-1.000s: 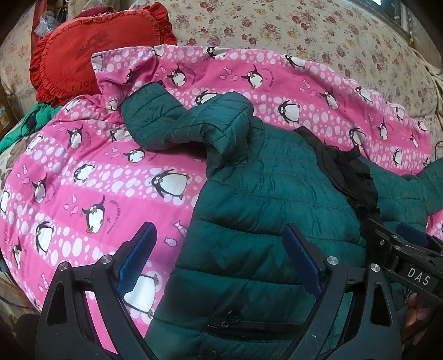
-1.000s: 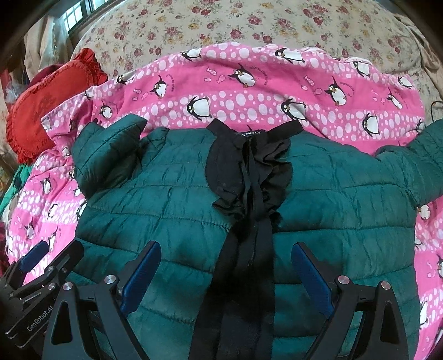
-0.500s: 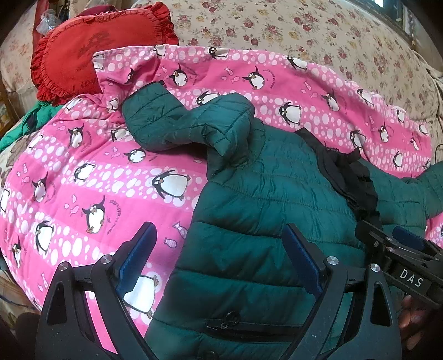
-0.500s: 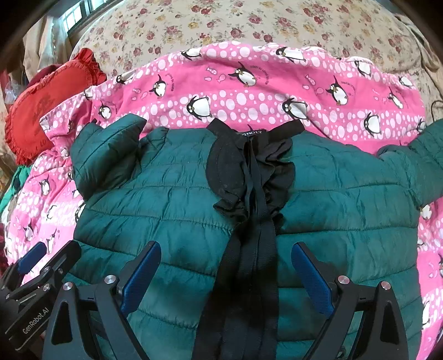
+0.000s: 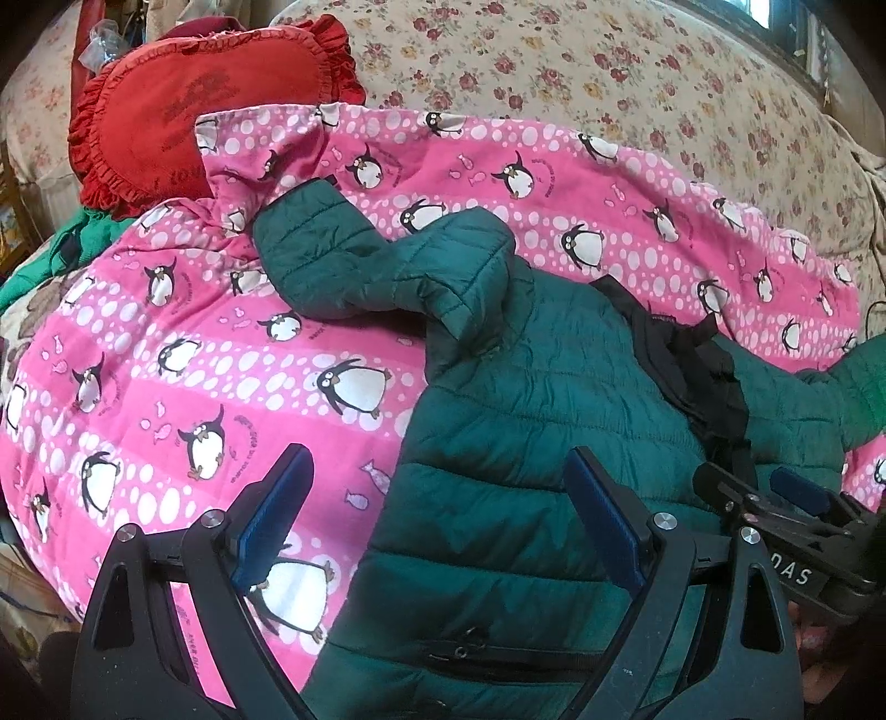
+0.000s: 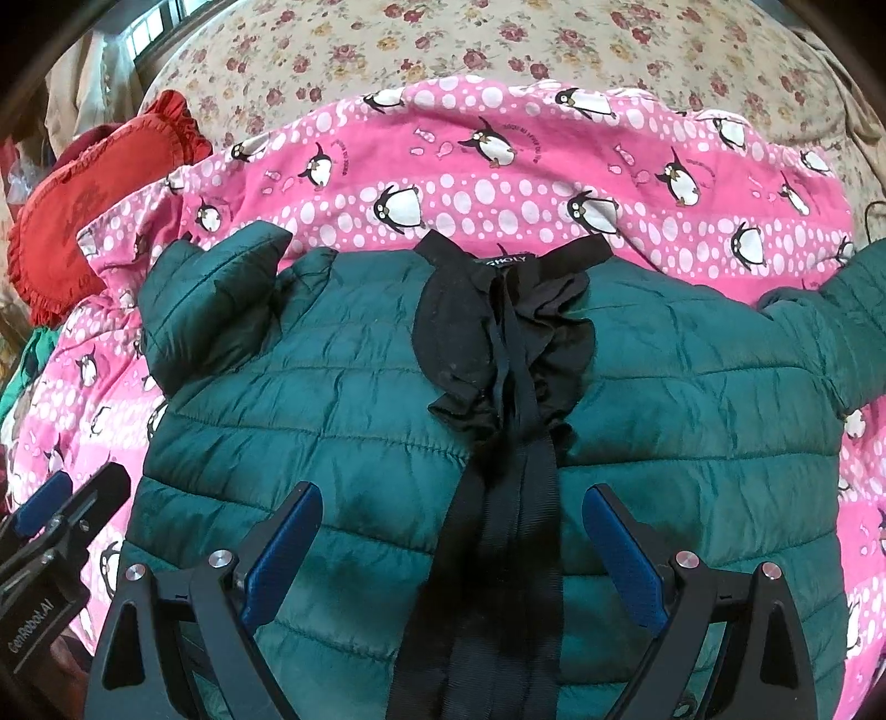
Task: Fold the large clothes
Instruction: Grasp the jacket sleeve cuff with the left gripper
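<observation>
- Basically no fold is seen yet: green puffer jacket (image 6: 360, 399) is laid flat, front up, on the pink penguin blanket (image 5: 183, 387), just ahead of & partly under both tools.
- One sleeve (image 5: 354, 260) is bent & bunched, ahead-left of the left tool (image 5: 437, 526); the other sleeve (image 6: 853, 315) is spread out far right of the right tool (image 6: 454, 554). Judged: both sleeves & the body fold are left to do, so task is at its start.
- Left tool: jaws spread wide, nothing gripped, hovering over the jacket's side edge w/ the blanket under its left finger.
- Right tool: jaws also spread wide, nothing held, straddling the black zip placket (image 6: 498, 498) at the jacket's centre.
- Black collar lining (image 6: 498, 332) is rumpled ahead of the right tool; prob. needs flattening before folding.
- Around: red frilled cushion (image 5: 210, 111) far ahead-left, floral sofa cover (image 6: 498, 44) beyond the blanket, a bit of green cloth (image 5: 83, 238) at far left.
- Nothing hard is seen in the way; soft, uneven bedding under the jacket may make neat creases harder (judgement).
</observation>
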{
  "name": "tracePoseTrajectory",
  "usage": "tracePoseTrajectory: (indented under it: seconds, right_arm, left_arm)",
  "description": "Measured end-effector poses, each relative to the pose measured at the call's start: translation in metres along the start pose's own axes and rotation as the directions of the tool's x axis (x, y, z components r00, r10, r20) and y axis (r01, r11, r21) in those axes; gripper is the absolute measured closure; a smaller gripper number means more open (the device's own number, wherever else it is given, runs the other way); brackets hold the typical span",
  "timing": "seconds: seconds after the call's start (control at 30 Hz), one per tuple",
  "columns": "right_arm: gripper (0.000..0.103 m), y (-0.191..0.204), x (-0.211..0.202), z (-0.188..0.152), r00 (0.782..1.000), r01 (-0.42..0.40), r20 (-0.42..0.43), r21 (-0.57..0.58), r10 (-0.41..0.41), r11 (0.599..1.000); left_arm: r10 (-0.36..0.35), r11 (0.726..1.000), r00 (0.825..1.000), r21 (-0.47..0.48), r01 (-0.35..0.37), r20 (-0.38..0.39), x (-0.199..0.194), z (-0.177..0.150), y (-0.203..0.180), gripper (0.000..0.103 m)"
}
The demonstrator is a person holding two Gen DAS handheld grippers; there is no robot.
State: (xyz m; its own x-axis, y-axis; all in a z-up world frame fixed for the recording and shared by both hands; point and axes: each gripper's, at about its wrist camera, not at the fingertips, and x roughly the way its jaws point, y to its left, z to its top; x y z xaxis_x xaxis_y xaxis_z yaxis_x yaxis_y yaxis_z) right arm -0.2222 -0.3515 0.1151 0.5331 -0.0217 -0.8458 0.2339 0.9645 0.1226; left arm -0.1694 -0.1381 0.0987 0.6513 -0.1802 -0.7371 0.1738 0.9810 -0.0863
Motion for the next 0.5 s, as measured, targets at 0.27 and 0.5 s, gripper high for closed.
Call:
tracePoseTrajectory:
  seconds: [0.27,0.5]
  right_arm:
    - [0.008,0.007,0.006,0.003,1.0,-0.005,-0.007,-0.006,0.005,1.0]
    - [0.008,0.015,0.011,0.005,1.0,-0.027,-0.016,-0.022,0.026,0.999]
  left_arm:
    - [0.0,0.998,1.0,-0.068,0.002,0.026,-0.006,0.025,0.038,0.011]
    - [0.0,0.972,0.998,-0.235,-0.013,-0.056,0.048,0.064,0.107,0.011]
